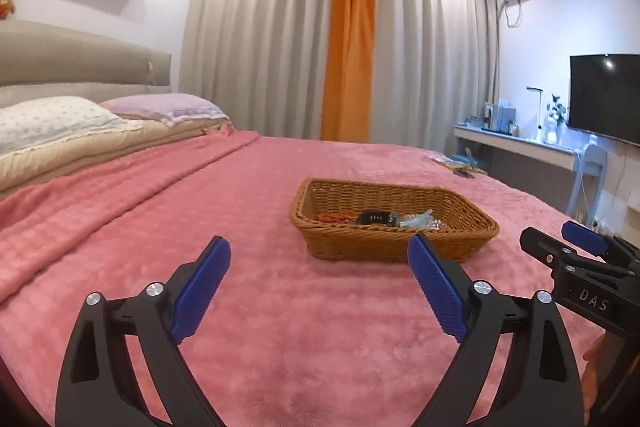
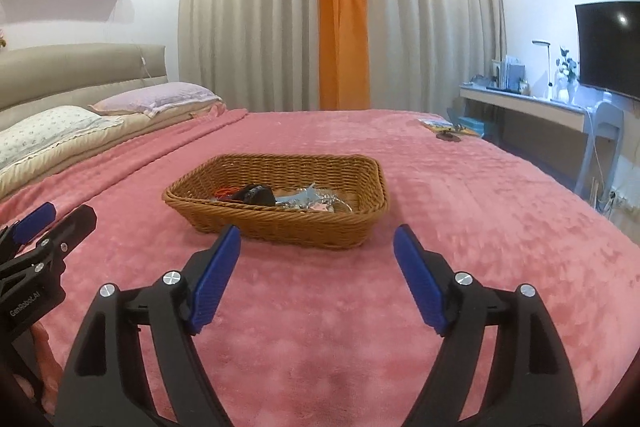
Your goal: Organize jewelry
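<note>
A brown wicker basket [image 1: 400,243] sits on the pink bedspread [image 1: 280,307], ahead and right of my left gripper [image 1: 320,255], which is open and empty. The basket holds jewelry: a black watch [image 1: 376,217], an orange-red piece [image 1: 334,217] and pale silvery pieces [image 1: 420,221]. In the right wrist view the basket [image 2: 280,223] lies just ahead of my right gripper [image 2: 318,243], open and empty above the bedspread [image 2: 320,327]. The watch [image 2: 254,195] and silvery pieces [image 2: 316,201] show inside. Each gripper shows in the other's view, the right [image 1: 576,247] and the left [image 2: 44,223].
Pillows [image 1: 60,123] and a headboard [image 1: 80,63] are at the left. Small items [image 2: 448,129] lie at the bed's far right corner. A desk [image 2: 520,103], chair [image 2: 604,139] and TV [image 2: 608,47] stand at the right. Curtains [image 2: 340,7] hang behind.
</note>
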Demonstrator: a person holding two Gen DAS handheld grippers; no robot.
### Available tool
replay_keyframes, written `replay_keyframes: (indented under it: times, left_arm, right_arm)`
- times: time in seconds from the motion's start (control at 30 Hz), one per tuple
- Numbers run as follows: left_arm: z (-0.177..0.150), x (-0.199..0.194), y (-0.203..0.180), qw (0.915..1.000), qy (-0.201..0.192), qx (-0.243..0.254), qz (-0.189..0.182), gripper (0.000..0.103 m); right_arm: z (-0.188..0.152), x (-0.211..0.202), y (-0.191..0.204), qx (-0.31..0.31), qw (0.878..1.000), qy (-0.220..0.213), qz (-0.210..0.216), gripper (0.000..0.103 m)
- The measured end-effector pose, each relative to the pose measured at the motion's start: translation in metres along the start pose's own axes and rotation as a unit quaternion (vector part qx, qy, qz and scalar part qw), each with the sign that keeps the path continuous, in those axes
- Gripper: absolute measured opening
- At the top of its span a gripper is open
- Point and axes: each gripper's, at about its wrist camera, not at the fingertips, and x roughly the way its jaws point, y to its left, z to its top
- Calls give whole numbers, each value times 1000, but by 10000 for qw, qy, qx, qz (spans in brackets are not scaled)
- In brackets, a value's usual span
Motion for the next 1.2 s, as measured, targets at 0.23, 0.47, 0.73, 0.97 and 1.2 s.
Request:
replay_keyframes:
  times: [0.23,0.47,0.73,0.97,1.2]
  left_arm:
    - [-2,2,-5,9998,85,163,70,94]
    - [-4,3,-8,9996,113,233,85,95]
    - [-5,2,-8,9996,131,213,124,95]
    - [-6,2,-10,9996,140,215,135,95]
    - [-6,2,-10,9996,145,196,166,95]
  right_arm:
    - [-3,0,5,-81,10000,-14,-28,75]
    - [-4,1,6,-87,10000,13,-28,75]
    - [-4,6,1,21,9999,122,2,75]
    - [-4,7,1,-3,9999,140,-13,75]
    - [-5,10,0,-5,9999,172,-7,75]
